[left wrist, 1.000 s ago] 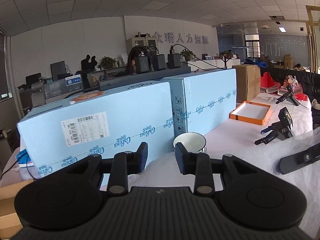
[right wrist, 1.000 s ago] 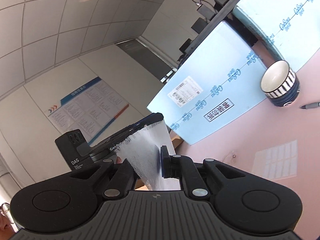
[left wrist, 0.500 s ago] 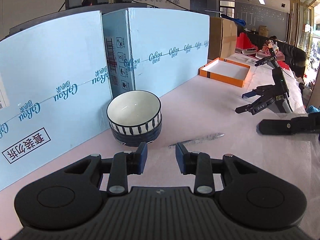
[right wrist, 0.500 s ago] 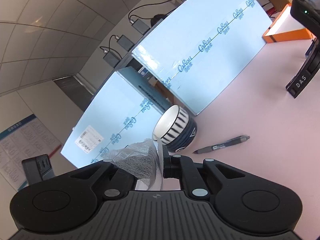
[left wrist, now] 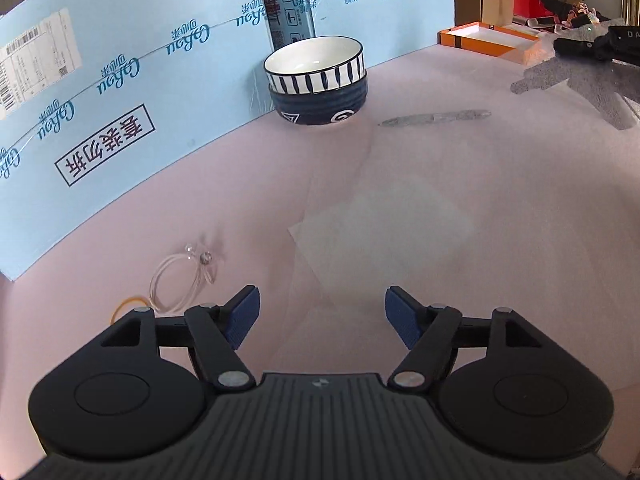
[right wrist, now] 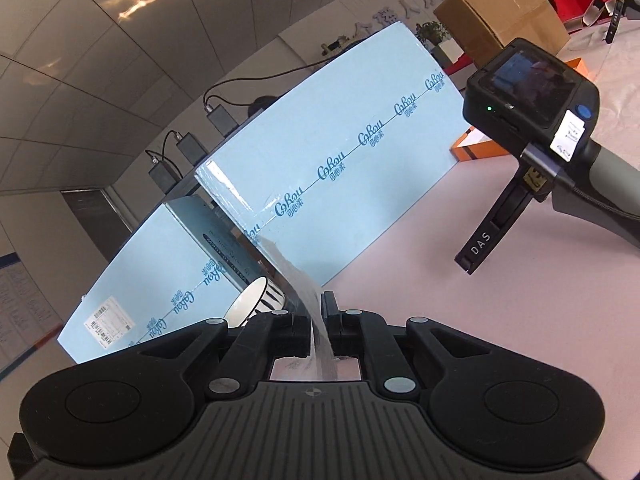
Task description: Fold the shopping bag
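The right gripper (right wrist: 318, 326) was clamped on a thin, translucent, crinkled plastic shopping bag (right wrist: 298, 280), a strip of which rose from between its jaws toward the middle of the right-wrist frame. The left gripper (left wrist: 322, 318) hung with its blue-padded jaws spread wide and nothing between them, low over the pale pink counter (left wrist: 500, 288). In the left-wrist view more of the same film seemed to lie flat on the counter just ahead of those jaws, as a faint whitish rectangle in the centre of the frame, with a grey translucent flap at the upper right edge. To do the step well, the left gripper probably needed to settle on a free edge or corner of the flat part and close on a single clean layer (film this thin bunches easily), while the right kept its hold taut enough for a straight crease. Much was uncertain: the bag's outline against the counter was barely readable, its handles could not be picked out, and the bag's lower end was hidden behind the right gripper's body. A dark blue and white striped ceramic bowl (left wrist: 318, 80) stood by the light blue cartons (left wrist: 120, 120), beside a blurred pen (left wrist: 436, 117).
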`<state>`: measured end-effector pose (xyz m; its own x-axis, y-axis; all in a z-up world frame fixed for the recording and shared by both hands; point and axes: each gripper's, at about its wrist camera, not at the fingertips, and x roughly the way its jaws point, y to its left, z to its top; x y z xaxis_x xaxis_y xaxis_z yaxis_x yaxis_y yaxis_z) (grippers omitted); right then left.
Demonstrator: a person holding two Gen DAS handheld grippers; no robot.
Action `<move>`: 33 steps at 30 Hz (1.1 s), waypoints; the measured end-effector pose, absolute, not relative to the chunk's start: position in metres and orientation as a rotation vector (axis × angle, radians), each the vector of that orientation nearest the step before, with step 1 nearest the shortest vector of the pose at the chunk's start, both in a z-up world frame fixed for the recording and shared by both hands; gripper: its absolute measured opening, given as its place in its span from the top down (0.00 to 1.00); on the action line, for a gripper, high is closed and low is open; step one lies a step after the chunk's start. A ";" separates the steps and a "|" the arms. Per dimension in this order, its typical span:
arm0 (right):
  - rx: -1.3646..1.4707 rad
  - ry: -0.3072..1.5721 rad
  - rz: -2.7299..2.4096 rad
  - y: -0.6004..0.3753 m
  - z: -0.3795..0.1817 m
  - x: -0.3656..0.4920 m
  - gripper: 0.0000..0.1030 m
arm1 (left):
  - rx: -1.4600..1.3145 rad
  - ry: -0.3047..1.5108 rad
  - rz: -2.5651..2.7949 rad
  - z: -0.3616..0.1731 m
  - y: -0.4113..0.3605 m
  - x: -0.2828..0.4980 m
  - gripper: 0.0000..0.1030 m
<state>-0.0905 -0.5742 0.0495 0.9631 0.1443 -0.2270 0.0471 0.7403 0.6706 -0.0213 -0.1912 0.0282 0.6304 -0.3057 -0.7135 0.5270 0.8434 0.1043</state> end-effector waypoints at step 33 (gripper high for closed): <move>0.875 0.606 0.648 -0.407 0.018 -0.078 0.98 | 0.069 0.667 -0.397 0.033 -0.112 -0.097 0.30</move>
<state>-0.0777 -0.4074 0.0184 0.6544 0.7257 -0.2122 -0.2602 0.4797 0.8380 -0.0966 -0.1119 0.0328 0.7139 -0.3365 -0.6142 0.3801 0.9228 -0.0638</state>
